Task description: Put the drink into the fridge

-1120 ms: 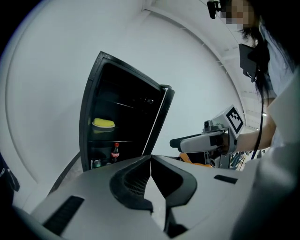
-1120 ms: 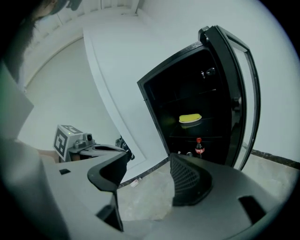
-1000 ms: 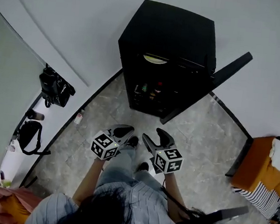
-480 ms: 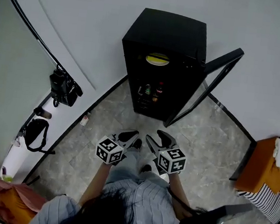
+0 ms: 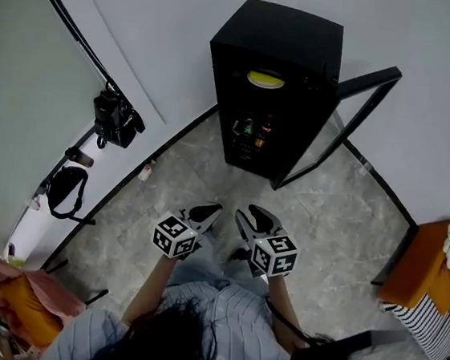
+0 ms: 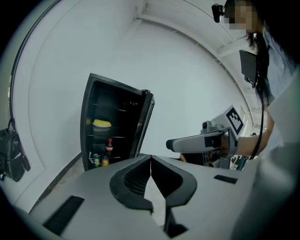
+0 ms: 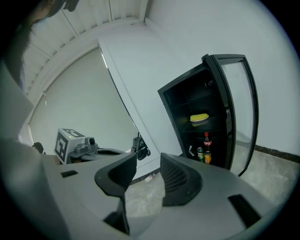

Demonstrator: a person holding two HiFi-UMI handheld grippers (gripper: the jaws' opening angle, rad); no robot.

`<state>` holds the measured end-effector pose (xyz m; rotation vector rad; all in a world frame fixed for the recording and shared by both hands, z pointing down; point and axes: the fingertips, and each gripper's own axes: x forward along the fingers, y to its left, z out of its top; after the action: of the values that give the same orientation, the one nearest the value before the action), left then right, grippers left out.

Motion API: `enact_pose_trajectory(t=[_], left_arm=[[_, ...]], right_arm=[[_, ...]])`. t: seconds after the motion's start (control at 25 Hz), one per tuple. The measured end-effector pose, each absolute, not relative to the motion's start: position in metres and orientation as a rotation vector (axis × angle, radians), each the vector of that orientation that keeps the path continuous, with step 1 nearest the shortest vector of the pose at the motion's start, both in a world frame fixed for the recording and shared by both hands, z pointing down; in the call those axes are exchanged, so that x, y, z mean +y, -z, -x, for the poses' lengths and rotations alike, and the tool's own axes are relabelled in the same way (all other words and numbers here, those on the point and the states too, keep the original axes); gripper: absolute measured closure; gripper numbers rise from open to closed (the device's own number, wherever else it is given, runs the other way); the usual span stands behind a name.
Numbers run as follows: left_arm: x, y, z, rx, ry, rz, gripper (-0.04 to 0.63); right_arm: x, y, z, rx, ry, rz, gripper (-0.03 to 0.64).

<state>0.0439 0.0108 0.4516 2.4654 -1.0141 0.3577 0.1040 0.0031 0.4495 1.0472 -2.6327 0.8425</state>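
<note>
Ahead, red-labelled bottle (image 7: 206,139) in open fridge (image 5: 277,40), print unreadable; left tool (image 6: 151,159) pressed together; right tool (image 7: 148,161) half-spread, lately closing, empty

So the left claw (image 5: 205,212) and right claw (image 5: 255,216) sit side by side, lower middle of the head view, forearms stretched forward. Left jaws are pressed together, empty. Right jaws have just been closing, with a gap between them and nothing in it.
</note>
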Motion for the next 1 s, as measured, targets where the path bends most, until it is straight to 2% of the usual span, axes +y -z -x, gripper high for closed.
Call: enact_pose_trajectory(t=[0.44, 1.0], left_arm=[[0.035, -0.452, -0.036, -0.914, -0.383, -2.511, 0.587], [0.097, -0.434, 0.065, -0.837, -0.382, -2.612, 0.587]], right_arm=[[0.026, -0.454, -0.093, -2.590, -0.861, -1.116, 0.470], [0.092, -0.444, 0.011, -2.579, -0.840, -1.234, 0.505]])
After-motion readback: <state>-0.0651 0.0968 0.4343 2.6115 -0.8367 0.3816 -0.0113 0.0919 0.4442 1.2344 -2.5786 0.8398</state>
